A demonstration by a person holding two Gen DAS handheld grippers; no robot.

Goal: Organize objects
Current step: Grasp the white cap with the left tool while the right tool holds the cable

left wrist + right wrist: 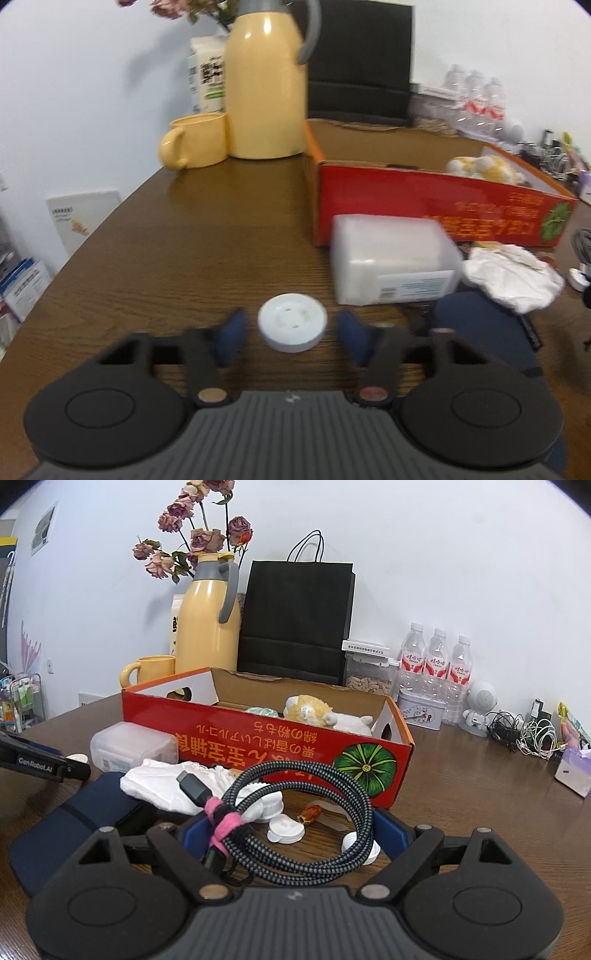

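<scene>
We hold the left gripper [291,334] over the wooden table [192,236], its jaws apart either side of a round white cap [292,327] lying flat, not touching it. Our right gripper [291,834] clamps a coiled braided cable [295,812], loop lying crosswise, near the red box [258,746]. "GenRobot.AI" reads on the left gripper.

Room evenly bright, soft shadows on the white wall [443,554]. Glare streak on the yellow thermos [266,85]. Left wrist view motion-blurred throughout; right wrist view sharp. Both bend strongly at the edges, corners dark.
</scene>
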